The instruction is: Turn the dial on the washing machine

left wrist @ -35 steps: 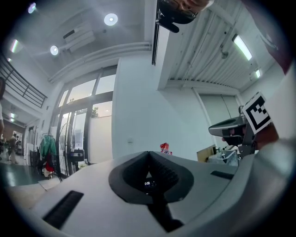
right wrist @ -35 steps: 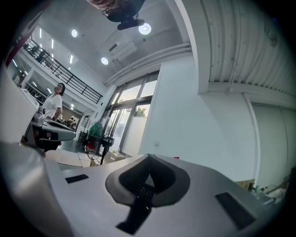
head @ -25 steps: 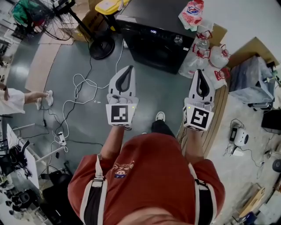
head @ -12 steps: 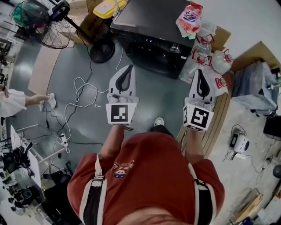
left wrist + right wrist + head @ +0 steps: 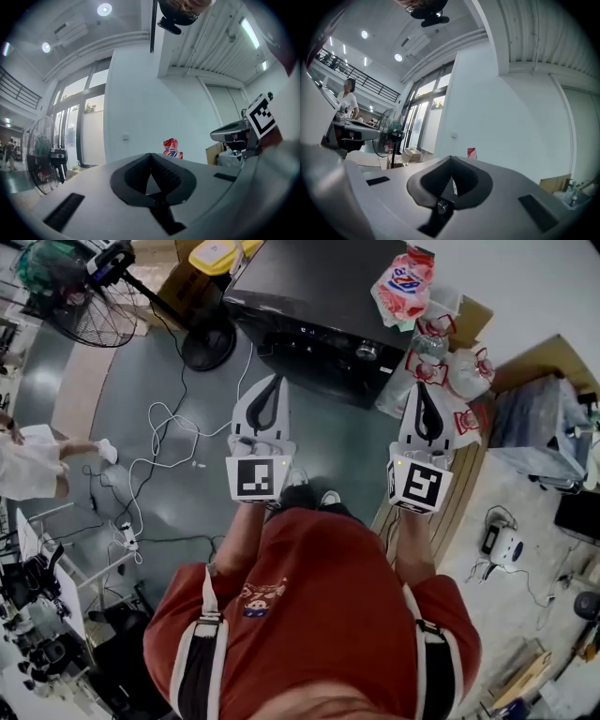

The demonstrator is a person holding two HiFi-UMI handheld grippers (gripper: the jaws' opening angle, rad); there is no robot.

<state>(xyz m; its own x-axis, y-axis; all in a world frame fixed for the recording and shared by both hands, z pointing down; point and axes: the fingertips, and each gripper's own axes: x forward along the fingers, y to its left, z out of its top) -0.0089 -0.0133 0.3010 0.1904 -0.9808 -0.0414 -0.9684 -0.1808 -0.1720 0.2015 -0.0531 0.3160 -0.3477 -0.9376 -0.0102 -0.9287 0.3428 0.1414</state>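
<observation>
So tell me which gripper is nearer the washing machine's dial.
Right. The right gripper sits short of the dial, a little to its right; the left gripper is farther off, to the dial's left. Both are shut, touching nothing.

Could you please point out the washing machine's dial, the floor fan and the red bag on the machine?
Dial (image 5: 367, 351), head view, its silver face.
Floor fan (image 5: 92, 320), head view, its wire cage.
Red bag (image 5: 403, 282), head view, its printed front.
</observation>
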